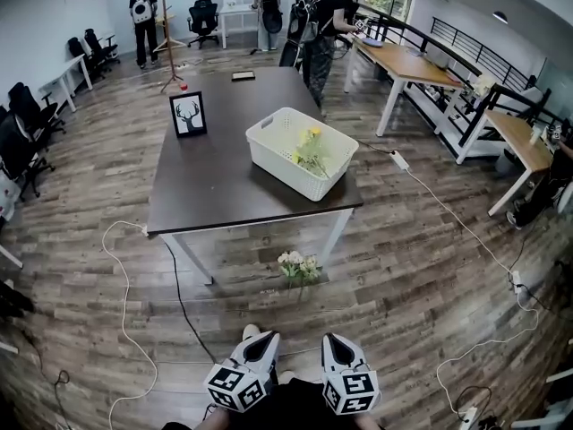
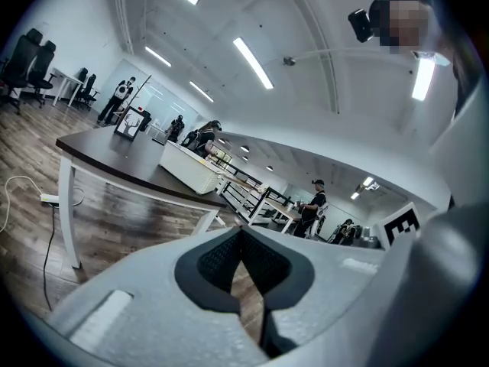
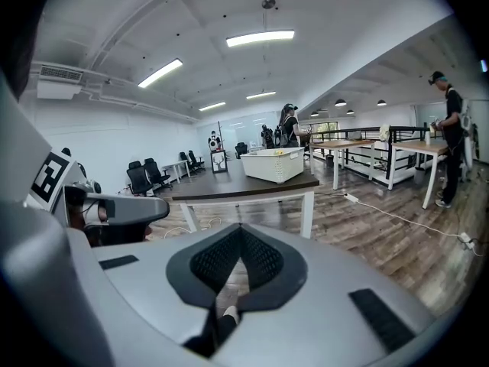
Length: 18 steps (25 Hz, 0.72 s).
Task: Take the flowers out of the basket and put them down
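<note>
Though the basket (image 1: 285,163) half hides flowers (image 1: 311,151), left tongs (image 2: 243,230) and right tongs (image 3: 239,228) sit clenched.

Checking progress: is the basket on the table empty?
No, yellow flowers lie inside the white basket on the table.

No legible text, brand, number or label in any view. Only sign-like marks: black-and-white square code markers on the cube of the left gripper (image 1: 262,339) and the cube of the right gripper (image 1: 334,339). Pattern blocks only, no characters. Same kind of marker seen side-on in both gripper views, still unreadable. Framed picture (image 1: 188,113) on the table (image 1: 224,186) carries a dark antlered deer-head silhouette on white, no caption to make out. Anything on the far desks and walls too small and blurred to read.
</note>
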Each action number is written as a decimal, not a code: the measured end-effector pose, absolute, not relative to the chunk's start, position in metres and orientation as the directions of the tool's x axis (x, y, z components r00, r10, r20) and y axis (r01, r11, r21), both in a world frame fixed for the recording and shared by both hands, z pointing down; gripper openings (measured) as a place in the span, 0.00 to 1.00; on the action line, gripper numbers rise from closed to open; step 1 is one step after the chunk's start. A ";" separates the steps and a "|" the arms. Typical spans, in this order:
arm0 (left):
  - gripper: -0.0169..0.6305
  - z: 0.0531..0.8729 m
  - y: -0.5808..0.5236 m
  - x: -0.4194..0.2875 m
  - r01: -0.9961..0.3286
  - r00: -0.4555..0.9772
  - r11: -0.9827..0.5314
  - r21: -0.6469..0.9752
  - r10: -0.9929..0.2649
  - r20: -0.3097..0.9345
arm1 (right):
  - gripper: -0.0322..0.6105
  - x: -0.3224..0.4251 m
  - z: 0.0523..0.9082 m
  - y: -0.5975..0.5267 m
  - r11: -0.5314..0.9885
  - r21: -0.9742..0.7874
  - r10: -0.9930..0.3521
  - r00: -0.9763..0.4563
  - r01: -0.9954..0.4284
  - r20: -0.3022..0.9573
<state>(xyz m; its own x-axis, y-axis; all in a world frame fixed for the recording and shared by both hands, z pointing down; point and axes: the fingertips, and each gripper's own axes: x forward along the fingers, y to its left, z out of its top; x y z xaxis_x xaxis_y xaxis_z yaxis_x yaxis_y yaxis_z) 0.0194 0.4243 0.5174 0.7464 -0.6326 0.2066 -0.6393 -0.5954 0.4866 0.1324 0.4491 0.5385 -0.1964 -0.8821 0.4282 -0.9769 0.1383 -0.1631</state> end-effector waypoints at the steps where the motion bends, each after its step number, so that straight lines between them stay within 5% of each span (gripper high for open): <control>1: 0.04 0.517 0.418 0.021 -0.637 0.750 -0.600 0.485 -0.628 0.208 | 0.06 0.132 0.539 0.444 0.136 -0.163 -0.880 -0.195 -0.977 0.434; 18: 0.04 0.508 0.272 0.026 -0.535 0.841 -0.714 0.452 -0.504 0.197 | 0.06 0.117 0.527 0.320 0.024 -0.158 -0.902 -0.089 -0.987 0.423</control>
